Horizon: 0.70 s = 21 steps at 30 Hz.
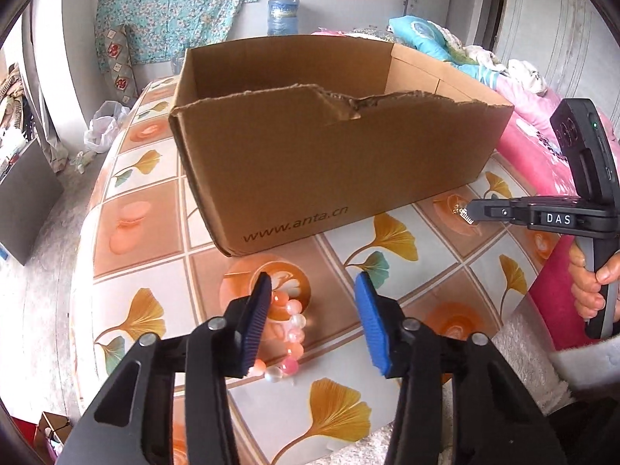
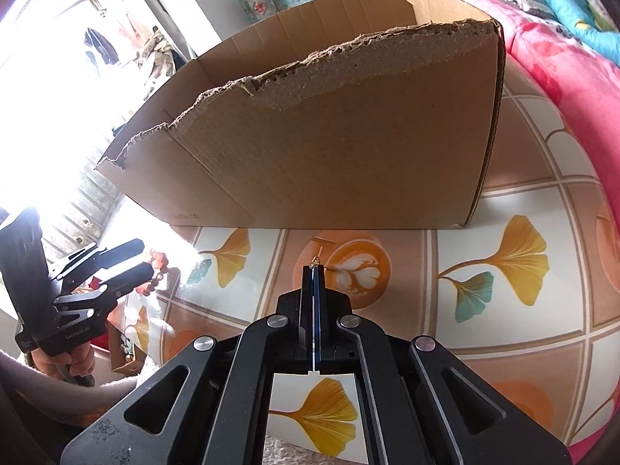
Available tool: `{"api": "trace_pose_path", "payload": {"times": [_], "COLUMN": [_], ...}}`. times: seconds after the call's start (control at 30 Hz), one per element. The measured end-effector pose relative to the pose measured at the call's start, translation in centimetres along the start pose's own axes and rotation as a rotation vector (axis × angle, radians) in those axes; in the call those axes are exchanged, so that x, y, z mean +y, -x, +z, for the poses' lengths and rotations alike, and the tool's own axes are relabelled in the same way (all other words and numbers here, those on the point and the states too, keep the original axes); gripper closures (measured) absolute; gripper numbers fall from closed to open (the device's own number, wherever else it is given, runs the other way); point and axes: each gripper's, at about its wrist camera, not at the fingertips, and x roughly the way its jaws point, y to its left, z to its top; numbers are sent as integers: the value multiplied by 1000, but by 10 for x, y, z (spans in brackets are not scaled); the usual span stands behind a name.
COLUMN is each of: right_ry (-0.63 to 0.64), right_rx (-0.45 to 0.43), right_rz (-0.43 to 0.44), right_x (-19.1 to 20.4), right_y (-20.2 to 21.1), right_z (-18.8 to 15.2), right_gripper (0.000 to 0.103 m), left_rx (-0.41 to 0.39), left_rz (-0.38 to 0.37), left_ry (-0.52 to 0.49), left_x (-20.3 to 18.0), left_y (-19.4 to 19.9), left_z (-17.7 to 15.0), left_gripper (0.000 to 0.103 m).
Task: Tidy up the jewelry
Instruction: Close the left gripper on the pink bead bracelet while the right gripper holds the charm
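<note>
A pink and white bead bracelet [image 1: 291,329] lies on the table between the fingers of my open left gripper [image 1: 314,283], close to the left finger. My right gripper [image 2: 314,268] is shut on a small gold earring [image 2: 316,259] that sticks out of its tips; it also shows in the left wrist view [image 1: 465,215] held above the table right of the box. An open, torn cardboard box [image 1: 333,155] stands behind both grippers and fills the right wrist view [image 2: 329,147]. The beads [image 2: 157,267] show faintly beside the left gripper [image 2: 143,261].
The table wears a tiled cloth with ginkgo leaves and latte cups [image 1: 155,232]. A pink quilt and bedding [image 1: 534,116] lie to the right. A water bottle [image 1: 283,15] stands behind the box. A plastic bag [image 1: 102,126] lies on the floor at left.
</note>
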Motion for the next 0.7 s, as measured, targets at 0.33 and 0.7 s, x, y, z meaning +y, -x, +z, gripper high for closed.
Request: {"api": "trace_pose_path", "payload": {"times": [0.33,0.7], "right_ry": [-10,-25], "right_rx": [-1,-22], "right_rz": [2,1], "right_x": [-3,-7], "right_y": [-2,6], "right_z": [-3,-6], "right_gripper": [103,103], "left_rx": [96,43], "left_rz": [48,-94], "left_ry": [15,-73], "left_x": [8,-42], "left_y": [-20,-37], "left_z": [-5,13], "left_gripper": [94,93]}}
